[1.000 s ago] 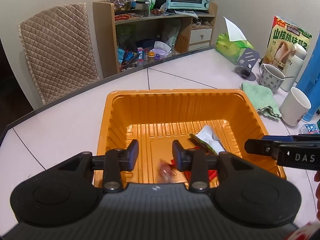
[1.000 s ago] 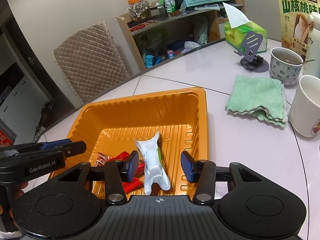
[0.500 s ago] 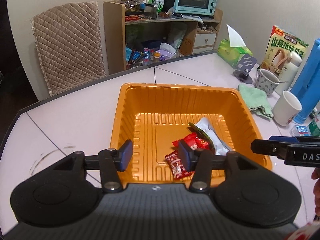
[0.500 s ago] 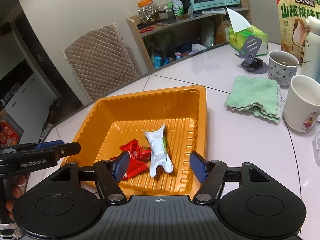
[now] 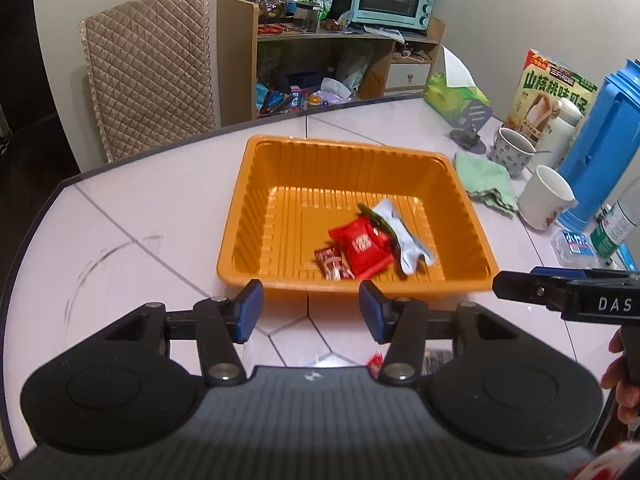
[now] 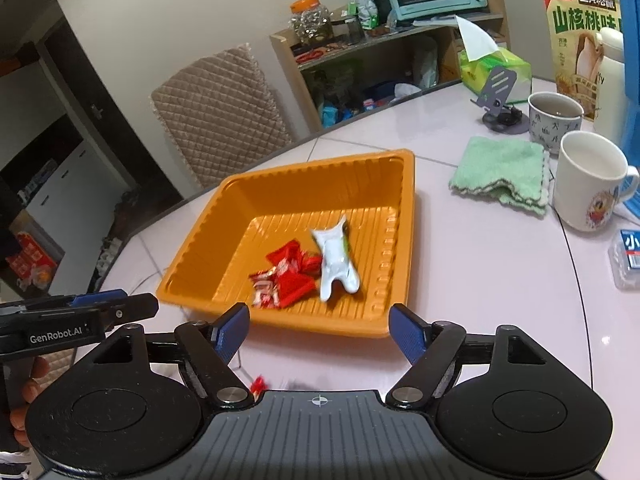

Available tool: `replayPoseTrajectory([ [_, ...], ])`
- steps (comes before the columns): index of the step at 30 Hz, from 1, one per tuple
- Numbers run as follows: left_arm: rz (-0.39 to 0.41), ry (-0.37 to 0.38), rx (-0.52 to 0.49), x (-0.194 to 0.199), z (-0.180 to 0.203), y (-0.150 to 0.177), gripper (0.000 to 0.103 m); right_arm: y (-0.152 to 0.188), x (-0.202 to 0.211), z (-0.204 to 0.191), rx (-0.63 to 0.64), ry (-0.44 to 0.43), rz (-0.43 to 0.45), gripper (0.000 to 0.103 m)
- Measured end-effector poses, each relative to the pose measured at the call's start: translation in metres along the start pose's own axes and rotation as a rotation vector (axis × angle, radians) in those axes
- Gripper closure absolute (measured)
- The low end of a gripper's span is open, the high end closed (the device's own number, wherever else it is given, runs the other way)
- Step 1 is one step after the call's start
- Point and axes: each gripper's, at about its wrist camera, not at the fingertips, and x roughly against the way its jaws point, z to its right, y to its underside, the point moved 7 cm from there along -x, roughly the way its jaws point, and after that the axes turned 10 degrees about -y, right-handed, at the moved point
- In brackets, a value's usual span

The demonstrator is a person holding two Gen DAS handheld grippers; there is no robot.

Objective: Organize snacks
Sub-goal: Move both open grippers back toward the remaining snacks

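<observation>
open tray [image 5: 256, 200] (mugs [image 5: 546, 196] rightward)

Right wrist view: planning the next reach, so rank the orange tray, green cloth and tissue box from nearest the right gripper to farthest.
From the right gripper:
1. Orange tray, directly ahead.
2. Green cloth, ahead right.
3. Tissue box, far right, at the table's back edge.

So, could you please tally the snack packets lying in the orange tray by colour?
Red packets: 3, namely the large red packet, the small red-and-white candy and the red packet partly hidden behind it.
White packet: 1, the white wrapper.
Total: 4 in the orange tray.
</observation>
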Motion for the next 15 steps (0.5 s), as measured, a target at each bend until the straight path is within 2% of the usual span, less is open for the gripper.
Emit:
replayPoseTrajectory([
  [15,-0.046,-0.004,0.056,0.041,-0.008,0.057,0.047,0.052,0.032,-0.021,0.020,-0.025,-0.050,0.027],
])
